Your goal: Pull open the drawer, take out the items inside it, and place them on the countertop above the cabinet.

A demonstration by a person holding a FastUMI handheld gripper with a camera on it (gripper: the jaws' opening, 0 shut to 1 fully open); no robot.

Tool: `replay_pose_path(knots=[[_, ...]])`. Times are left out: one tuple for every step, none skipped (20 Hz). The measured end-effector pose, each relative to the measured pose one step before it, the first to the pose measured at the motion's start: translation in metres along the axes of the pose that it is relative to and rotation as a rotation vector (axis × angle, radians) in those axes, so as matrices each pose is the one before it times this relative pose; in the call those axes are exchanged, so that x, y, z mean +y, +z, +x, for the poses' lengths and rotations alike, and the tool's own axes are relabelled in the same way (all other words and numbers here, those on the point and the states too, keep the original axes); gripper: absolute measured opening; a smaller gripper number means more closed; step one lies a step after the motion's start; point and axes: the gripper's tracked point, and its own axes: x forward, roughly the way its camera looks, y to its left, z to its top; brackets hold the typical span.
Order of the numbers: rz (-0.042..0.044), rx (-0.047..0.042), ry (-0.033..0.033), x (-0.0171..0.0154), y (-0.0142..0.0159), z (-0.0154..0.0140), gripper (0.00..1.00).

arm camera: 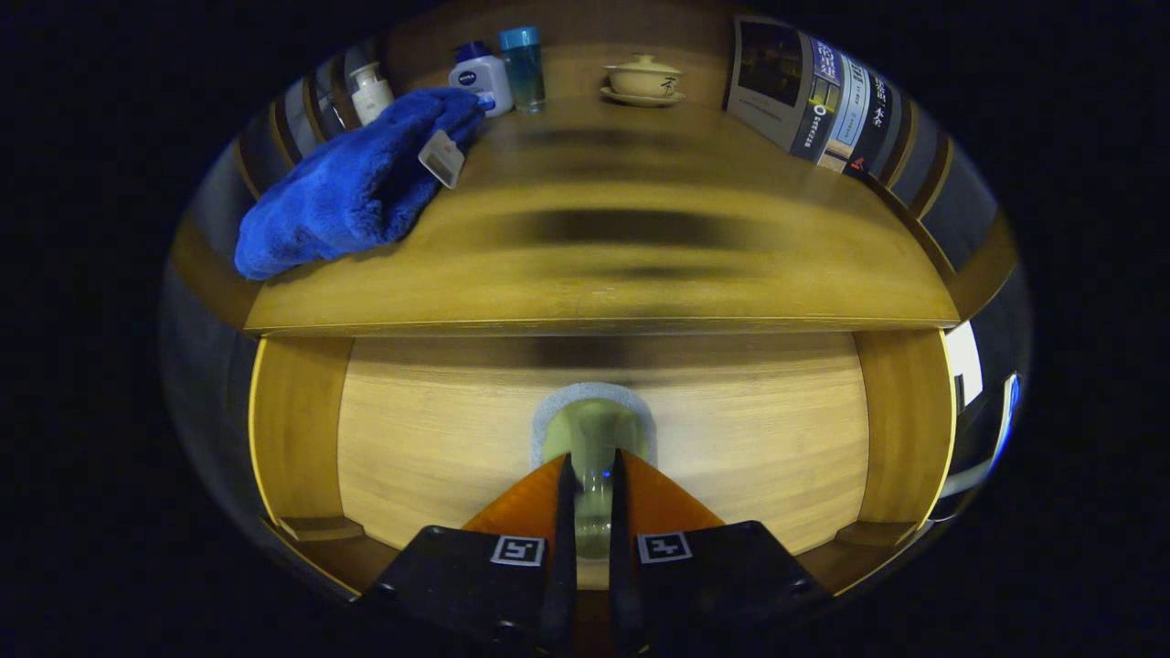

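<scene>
Across the pale wooden countertop (640, 247) from left to right: at about ten o'clock from the fingers lies a plush blue towel (352, 187) with a small grey tag, draped over the counter's left side. Behind it stands a small cream pump bottle (370, 91), then a white lotion bottle with a blue cap (482, 80), and just beside that a clear blue-capped tumbler (524, 68), all near eleven o'clock. At twelve o'clock sits a cream lidded ceramic tea bowl on its saucer (643, 79), and at one o'clock a row of upright books (813, 96) leans against the back. Down below the counter's edge, the light wooden drawer (439, 439) stands pulled out, its floor bare on either side. Dead ahead, the gripper (592, 484) has its two orange-and-black fingers closed in tight on a translucent pale green bottle-like item (592, 434), which rests on a small grey round pad (548, 416) in the drawer; both fingers press its sides. So the drawer appears open and the grasp made. The towel up top may already count as delivered, though that is a guess. What is left, by the look of it, is lifting this green piece clear and setting it on the free stretch of counter at twelve o'clock.
</scene>
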Motion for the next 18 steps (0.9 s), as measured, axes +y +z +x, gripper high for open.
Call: replay_pose_path(knots=[[-0.00210, -0.00976, 0.00861, 0.00124, 0.00170, -0.00814, 0.23], [-0.00270, -0.01267, 0.00521, 0.00110, 0.00297, -0.01012, 0.23], [-0.00300, -0.01415, 0.00181, 0.00098, 0.00285, -0.00984, 0.23], [-0.00903, -0.01040, 0.00029, -0.00073, 0.00265, -0.01059, 0.23], [-0.01057, -0.00977, -0.00379, -0.00105, 0.00217, -0.00981, 0.23], [-0.00902, -0.01023, -0.00239, -0.00085, 0.00373, -0.01042, 0.23], [-0.00784, -0.00647, 0.00223, -0.00057, 0.00300, -0.01048, 0.23], [-0.00319, -0.00814, 0.00390, 0.00144, 0.00416, -0.01066, 0.23], [-0.00380, -0.01126, 0.00273, 0.00025, 0.00583, -0.00788, 0.23], [-0.00526, -0.01265, -0.00263, -0.00118, 0.00689, -0.00729, 0.23], [-0.00552, -0.01458, -0.00916, -0.00234, 0.00706, -0.00639, 0.23], [-0.00556, -0.01295, -0.00844, -0.00097, 0.00805, -0.00627, 0.24], [-0.00479, -0.01006, -0.00567, -0.00030, 0.00782, -0.00498, 0.23], [-0.00381, -0.00745, -0.00098, 0.00126, 0.00794, -0.00288, 0.23], [-0.00185, -0.00826, -0.00089, 0.00108, 0.00854, -0.00152, 0.23], [-0.00235, -0.00776, -0.00165, 0.00078, 0.00799, -0.00039, 0.23], [0.00099, -0.00614, -0.00178, 0.00019, 0.00849, 0.00131, 0.23], [0.00306, -0.00419, 0.00024, 0.00163, 0.00911, 0.00213, 0.23]])
